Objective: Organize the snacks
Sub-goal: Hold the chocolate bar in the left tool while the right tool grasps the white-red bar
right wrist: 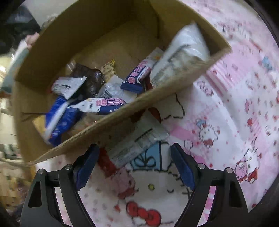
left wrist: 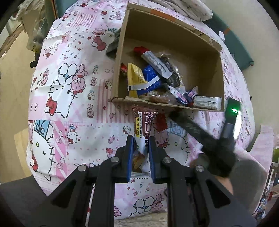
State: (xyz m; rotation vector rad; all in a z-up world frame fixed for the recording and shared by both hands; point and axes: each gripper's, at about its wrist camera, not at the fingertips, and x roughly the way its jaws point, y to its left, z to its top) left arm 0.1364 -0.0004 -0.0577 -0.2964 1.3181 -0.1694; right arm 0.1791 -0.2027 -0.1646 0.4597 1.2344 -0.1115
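Observation:
A cardboard box (left wrist: 120, 57) lies on the pink cartoon-print cloth (left wrist: 73, 97) and holds several snack packets (left wrist: 153, 76). My left gripper (left wrist: 140, 148) is shut on a brown and white snack packet (left wrist: 143, 125), held just in front of the box's near wall. My right gripper (right wrist: 135, 157) is open over the cloth beside the box (right wrist: 122, 111). A silver and red snack packet (right wrist: 137, 145) lies on the cloth between its fingers, against the box wall. The right gripper also shows in the left wrist view (left wrist: 176, 115), blurred, next to that red packet (left wrist: 161, 122).
A dark cloth (left wrist: 113, 45) lies against the box's left side. A teal item (left wrist: 233, 45) and a white bundle (left wrist: 190, 8) lie at the cloth's far right. Cardboard and bags stand at the far left (left wrist: 15, 33). The right wrist view is motion-blurred.

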